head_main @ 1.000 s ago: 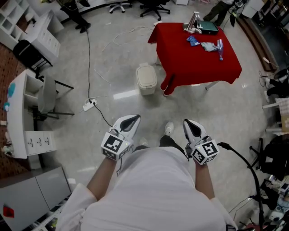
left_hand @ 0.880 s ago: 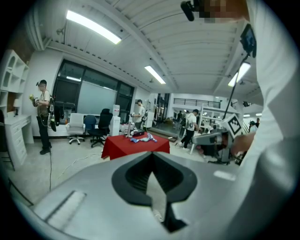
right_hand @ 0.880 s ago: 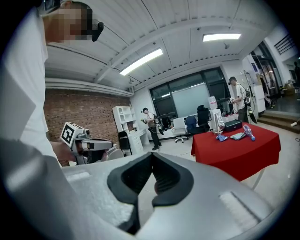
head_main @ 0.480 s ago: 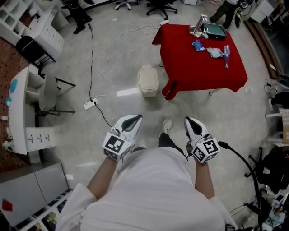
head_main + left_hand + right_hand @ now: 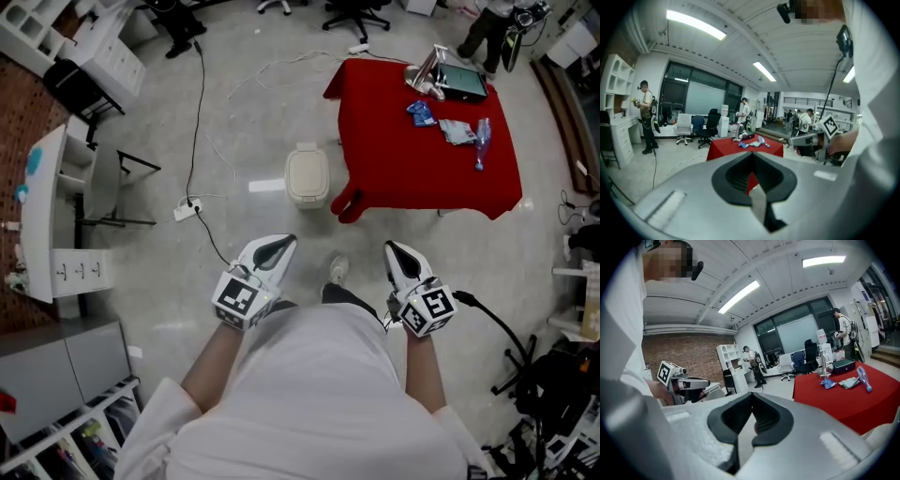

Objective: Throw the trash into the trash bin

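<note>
The left claw (image 5: 279,246) is pinched shut, with nothing in it. The trash bin (image 5: 307,176) sits on the floor just beside the red table (image 5: 412,169). The right claw (image 5: 396,253) is shut and empty too. The trash (image 5: 457,131) lies on the table, far off. I think the step is getting close; next a claw must open.
</note>
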A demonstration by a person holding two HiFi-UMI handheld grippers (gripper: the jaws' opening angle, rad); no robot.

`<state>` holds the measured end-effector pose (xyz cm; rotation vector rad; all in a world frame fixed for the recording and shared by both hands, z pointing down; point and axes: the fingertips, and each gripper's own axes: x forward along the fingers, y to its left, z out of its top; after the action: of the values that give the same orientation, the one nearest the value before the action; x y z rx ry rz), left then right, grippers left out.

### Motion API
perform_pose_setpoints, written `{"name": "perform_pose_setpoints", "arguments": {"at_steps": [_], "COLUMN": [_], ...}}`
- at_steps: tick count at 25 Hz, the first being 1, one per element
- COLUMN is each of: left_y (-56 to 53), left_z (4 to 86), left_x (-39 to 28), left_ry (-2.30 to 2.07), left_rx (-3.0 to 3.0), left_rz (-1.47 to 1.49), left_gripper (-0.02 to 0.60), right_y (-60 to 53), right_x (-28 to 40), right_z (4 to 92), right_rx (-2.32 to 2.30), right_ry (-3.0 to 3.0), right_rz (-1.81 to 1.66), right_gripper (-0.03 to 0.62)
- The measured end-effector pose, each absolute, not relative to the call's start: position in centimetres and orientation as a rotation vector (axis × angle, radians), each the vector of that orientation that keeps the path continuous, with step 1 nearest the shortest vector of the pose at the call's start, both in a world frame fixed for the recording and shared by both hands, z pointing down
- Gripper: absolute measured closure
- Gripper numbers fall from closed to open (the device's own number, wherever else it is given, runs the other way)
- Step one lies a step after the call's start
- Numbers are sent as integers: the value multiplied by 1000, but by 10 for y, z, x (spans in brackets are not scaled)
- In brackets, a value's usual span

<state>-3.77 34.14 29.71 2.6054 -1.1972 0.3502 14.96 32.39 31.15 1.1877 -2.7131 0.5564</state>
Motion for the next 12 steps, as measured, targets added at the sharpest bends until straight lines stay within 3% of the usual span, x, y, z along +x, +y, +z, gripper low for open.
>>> {"name": "perform_pose_setpoints", "arguments": {"at_steps": [12], "left_y": [273], "left_z": [317], "left_x": [12], "left_ry": [-1300], "left_rx": [2535], "left_rz": [413], "left_gripper": [578], "right_y": [247], "right_x": [205], "right_z": [341], "right_rx": [1035], "right_ry": [-2714], "right_rz": [578], "right_gripper": [594]}}
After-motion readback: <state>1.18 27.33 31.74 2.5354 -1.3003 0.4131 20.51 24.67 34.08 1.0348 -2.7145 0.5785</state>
